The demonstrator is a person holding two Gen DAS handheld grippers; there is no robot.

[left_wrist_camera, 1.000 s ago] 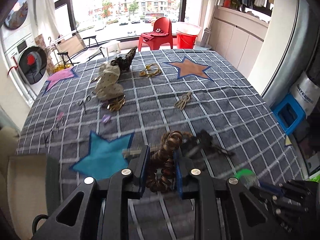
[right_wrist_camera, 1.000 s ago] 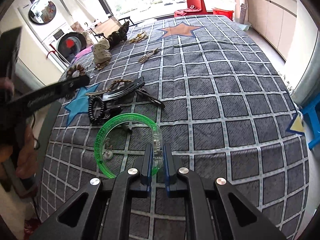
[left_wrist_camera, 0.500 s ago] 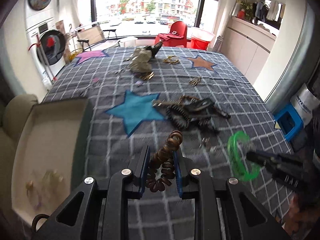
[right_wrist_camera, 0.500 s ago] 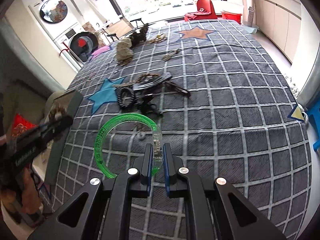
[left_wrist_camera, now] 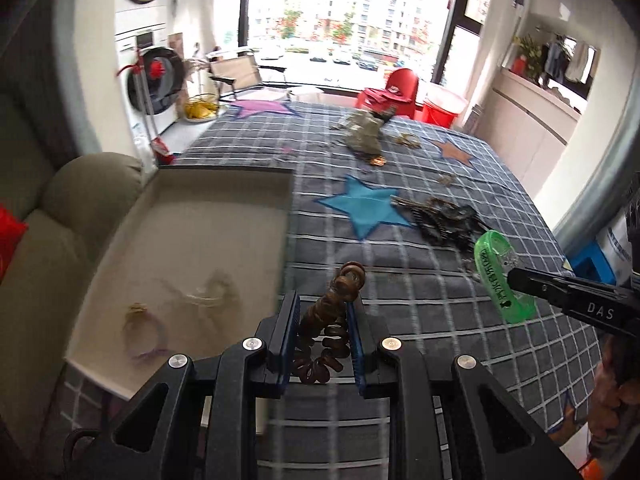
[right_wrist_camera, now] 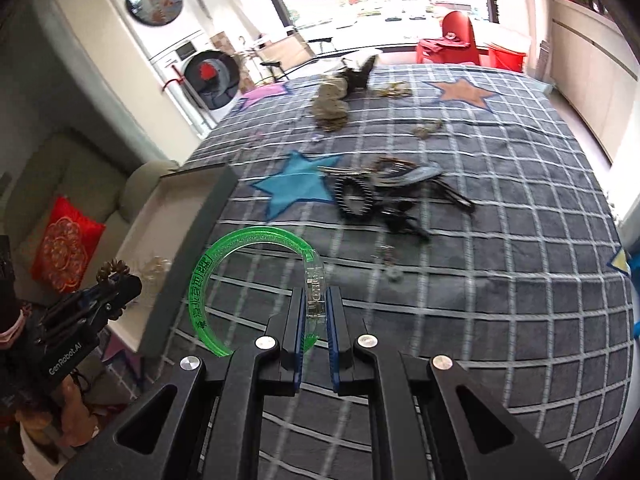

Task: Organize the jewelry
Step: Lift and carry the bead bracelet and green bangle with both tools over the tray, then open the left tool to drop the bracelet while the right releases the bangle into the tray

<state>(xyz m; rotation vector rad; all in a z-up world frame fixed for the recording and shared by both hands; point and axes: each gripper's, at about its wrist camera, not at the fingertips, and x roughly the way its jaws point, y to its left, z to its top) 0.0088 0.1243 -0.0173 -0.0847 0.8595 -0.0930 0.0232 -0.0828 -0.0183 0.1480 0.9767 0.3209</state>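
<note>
- Left gripper (left_wrist_camera: 322, 332) tilts downward, jaws clamped on a brown coil.
- Right gripper (right_wrist_camera: 316, 320) tilts downward, jaws pinching a green bangle's clasp.

Items in the tray (left_wrist_camera: 256, 184) were blurred; two pale looped pieces (left_wrist_camera: 144, 332) could not be identified. The dark pile (right_wrist_camera: 384, 196) on the cloth (right_wrist_camera: 500, 240) was smeared, its separate pieces indistinguishable. Small bits (right_wrist_camera: 390, 264) near it were too small to tell. The far heap (left_wrist_camera: 366, 136) was blurred. The lower arc of the green bangle (right_wrist_camera: 248, 240) was hidden behind the right gripper's (right_wrist_camera: 316, 320) finger.
</note>
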